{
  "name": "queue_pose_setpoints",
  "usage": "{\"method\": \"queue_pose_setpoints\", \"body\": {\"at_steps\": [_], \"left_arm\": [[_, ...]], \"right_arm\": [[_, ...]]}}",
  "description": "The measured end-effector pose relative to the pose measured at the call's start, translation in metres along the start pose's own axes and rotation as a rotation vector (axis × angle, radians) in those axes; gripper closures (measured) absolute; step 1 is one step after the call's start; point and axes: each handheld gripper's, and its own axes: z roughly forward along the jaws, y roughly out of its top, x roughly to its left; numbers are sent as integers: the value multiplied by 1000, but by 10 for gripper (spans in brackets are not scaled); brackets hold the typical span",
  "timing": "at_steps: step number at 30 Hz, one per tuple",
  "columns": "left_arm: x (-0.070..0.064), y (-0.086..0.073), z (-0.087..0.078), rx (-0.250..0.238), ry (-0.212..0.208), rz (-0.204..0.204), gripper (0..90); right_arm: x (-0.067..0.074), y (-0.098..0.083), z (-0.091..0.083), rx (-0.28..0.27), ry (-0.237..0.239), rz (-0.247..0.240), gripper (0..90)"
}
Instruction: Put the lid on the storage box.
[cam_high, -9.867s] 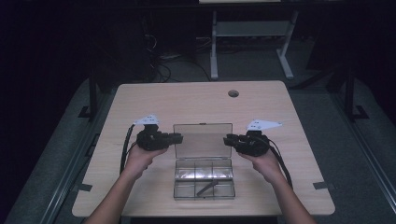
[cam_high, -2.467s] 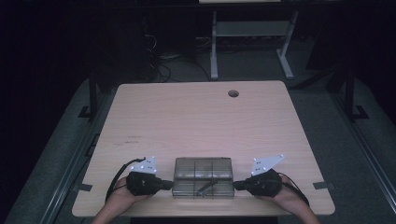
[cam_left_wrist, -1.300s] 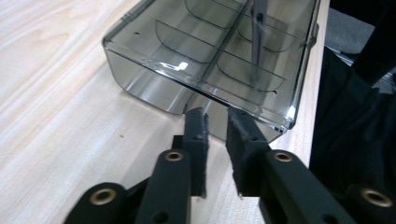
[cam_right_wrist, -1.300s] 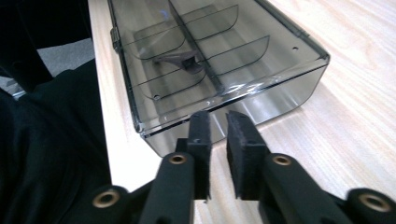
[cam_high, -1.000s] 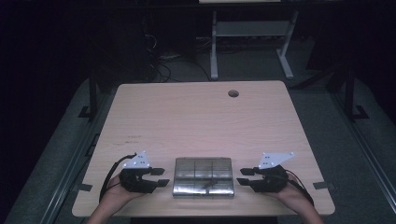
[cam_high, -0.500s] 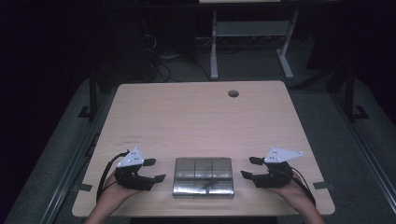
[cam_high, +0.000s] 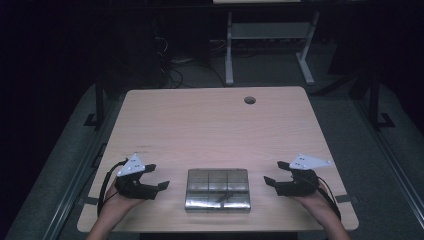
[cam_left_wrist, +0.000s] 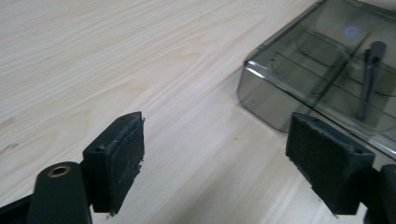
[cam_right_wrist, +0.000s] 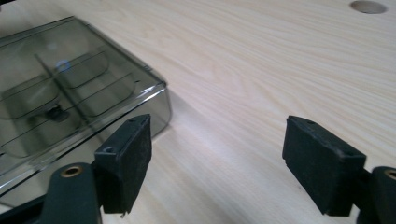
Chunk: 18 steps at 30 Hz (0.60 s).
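Two grippers released from closed box.
Left gripper (cam_high: 159, 179) and right gripper (cam_high: 274, 174) jaws have just opened, nothing between them; compartment box (cam_high: 218, 189) sits shut, closing step apparently complete.

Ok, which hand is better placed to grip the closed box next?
Right, narrowly. Both grippers have just been opening and hold nothing. In the high view the right gripper sits slightly closer to the clear compartment box than the left gripper.
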Motion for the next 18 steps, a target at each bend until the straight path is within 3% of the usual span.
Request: {"method": "queue_pose_setpoints", "body": {"at_steps": [12, 18], "left_arm": [[15, -9, -1, -15, 84, -48, 187], [21, -13, 1, -5, 108, -57, 186]], "right_arm": [[-20, -8, -3, -37, -120, 45, 188], [-25, -11, -4, -44, -146, 59, 187]]}}
